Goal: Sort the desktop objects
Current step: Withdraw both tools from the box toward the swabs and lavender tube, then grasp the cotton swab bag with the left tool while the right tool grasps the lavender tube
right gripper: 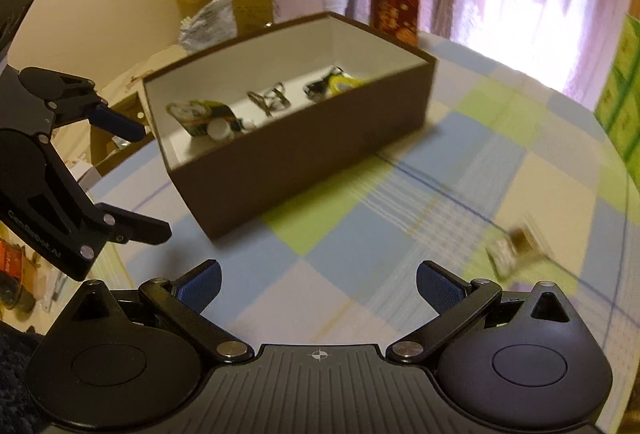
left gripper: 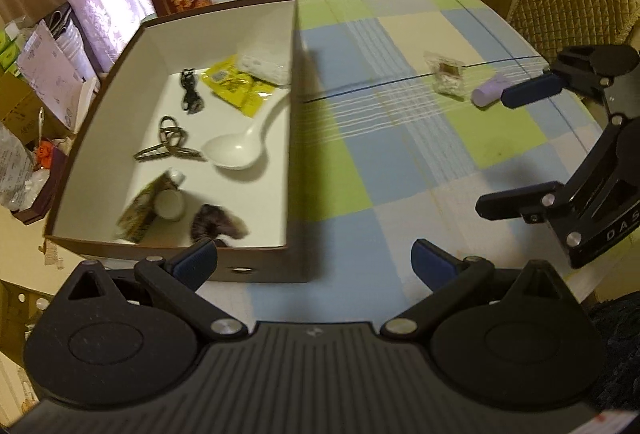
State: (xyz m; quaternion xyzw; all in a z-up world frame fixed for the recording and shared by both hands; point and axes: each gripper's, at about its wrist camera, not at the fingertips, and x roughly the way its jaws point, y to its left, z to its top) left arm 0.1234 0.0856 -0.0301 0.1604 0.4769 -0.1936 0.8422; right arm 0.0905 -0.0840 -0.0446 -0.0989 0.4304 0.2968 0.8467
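The brown cardboard box sits in the left half of the left wrist view and already holds most of the sorted things: a white spoon, a yellow packet, a metal hair claw, a small black clip, a white-capped bottle and a dark furry piece near the lower wall. Judging by that, the job is well along — what is left lies on the checked tablecloth at the right of that frame: a clear snack packet and, just beside it, a lilac tube. The left gripper hangs at the bottom centre, just beside the box's near corner, its blue pads spread wide with nothing between them, probably because it is free for another item. The right gripper is likewise spread and empty above bare cloth; seen from the left camera its upper blue fingertip points toward the tube, which suggests that is its target. Only the left view shows the tube — in the right wrist view the snack packet appears blurred at the lower right and the tube is out of frame. The right view, in turn, shows the box's dark outer wall and the left gripper from the side.
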